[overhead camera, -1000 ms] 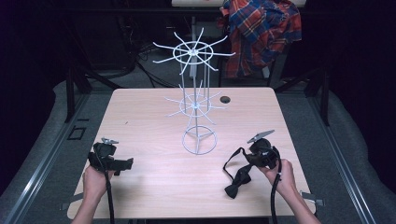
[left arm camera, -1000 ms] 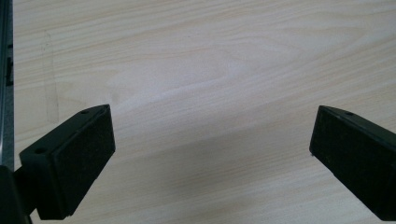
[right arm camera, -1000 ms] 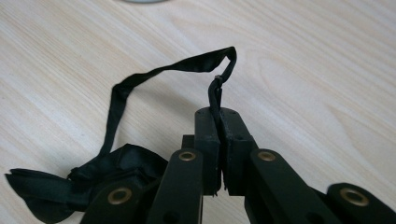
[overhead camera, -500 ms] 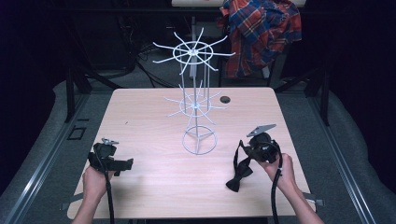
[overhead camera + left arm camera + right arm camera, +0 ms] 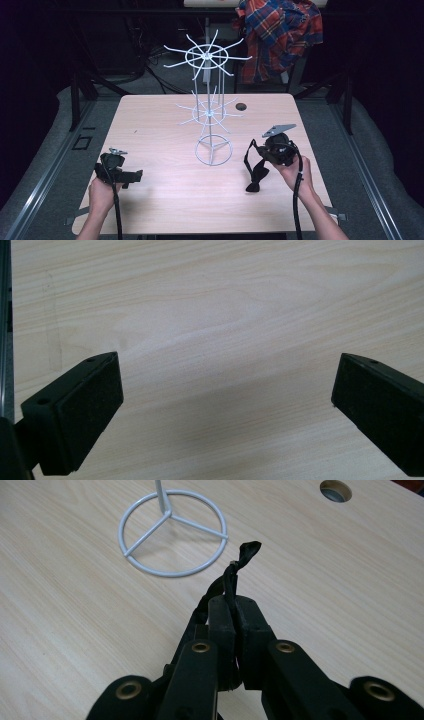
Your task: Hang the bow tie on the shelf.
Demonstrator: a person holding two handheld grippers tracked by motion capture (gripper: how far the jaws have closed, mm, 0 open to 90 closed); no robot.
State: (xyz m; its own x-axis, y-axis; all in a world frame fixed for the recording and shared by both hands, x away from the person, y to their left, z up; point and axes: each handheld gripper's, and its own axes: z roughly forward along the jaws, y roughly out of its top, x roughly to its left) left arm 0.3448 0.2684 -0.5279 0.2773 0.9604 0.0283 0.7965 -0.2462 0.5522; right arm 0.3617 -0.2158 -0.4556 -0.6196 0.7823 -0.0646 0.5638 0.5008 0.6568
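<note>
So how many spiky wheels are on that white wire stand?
2. The big spoked ring sits at the top of the white wire stand; the smaller spoked ring is lower down the pole, above the round base.

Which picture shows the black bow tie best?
The high view: the whole bow tie hangs from the right gripper, its bow low over the table. The right gripper view shows just its twisted strap pinched between shut jaws. The left gripper view looks at bare table.

The right gripper [image 5: 270,152] has lifted the black bow tie [image 5: 256,172] toward the wire rack [image 5: 212,117]; its lower end hangs lower.
</note>
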